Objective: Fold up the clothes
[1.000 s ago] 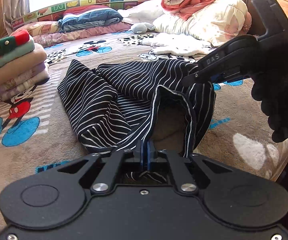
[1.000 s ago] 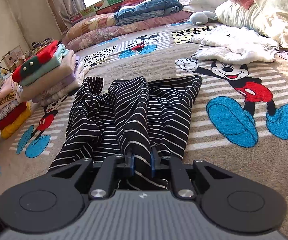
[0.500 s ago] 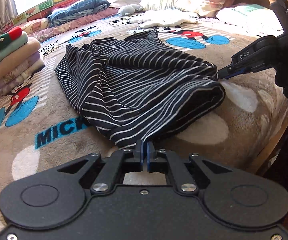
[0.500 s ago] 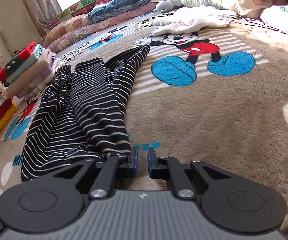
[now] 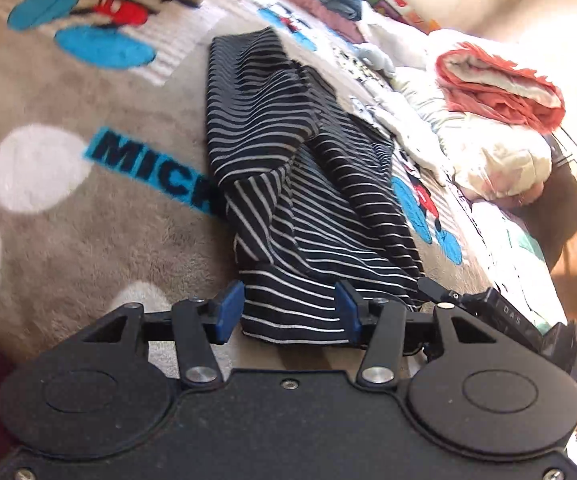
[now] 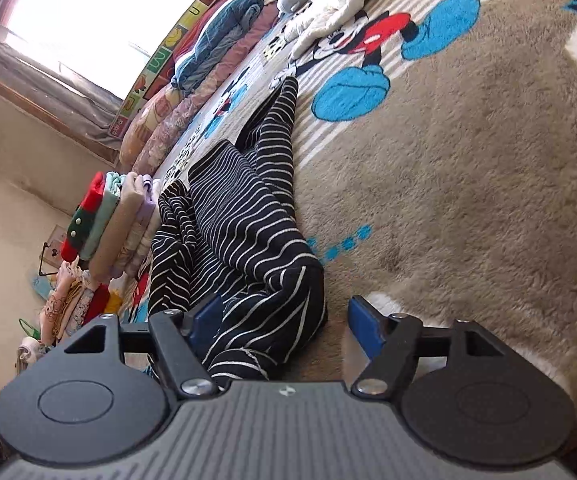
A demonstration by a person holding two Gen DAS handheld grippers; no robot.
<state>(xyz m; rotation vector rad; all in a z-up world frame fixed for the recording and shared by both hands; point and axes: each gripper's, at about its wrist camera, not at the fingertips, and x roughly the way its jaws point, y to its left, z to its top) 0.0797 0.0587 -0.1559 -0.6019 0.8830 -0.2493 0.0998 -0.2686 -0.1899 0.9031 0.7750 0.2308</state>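
A black garment with thin white stripes lies crumpled on the Mickey Mouse blanket. My left gripper is open, its blue pads on either side of the garment's near hem. My right gripper is open too, with the garment's near end lying between its pads, closer to the left pad. The tip of the right gripper shows at the lower right of the left wrist view.
A stack of folded clothes stands at the left, with more piles beyond it. Pillows and a blue folded quilt line the headboard. A coral and white bundle sits on bedding at the right. The bed edge runs close behind both grippers.
Both grippers have opened and let go of the striped garment. Both views have tilted and the garment now lies bunched on the blanket near the bed edge.
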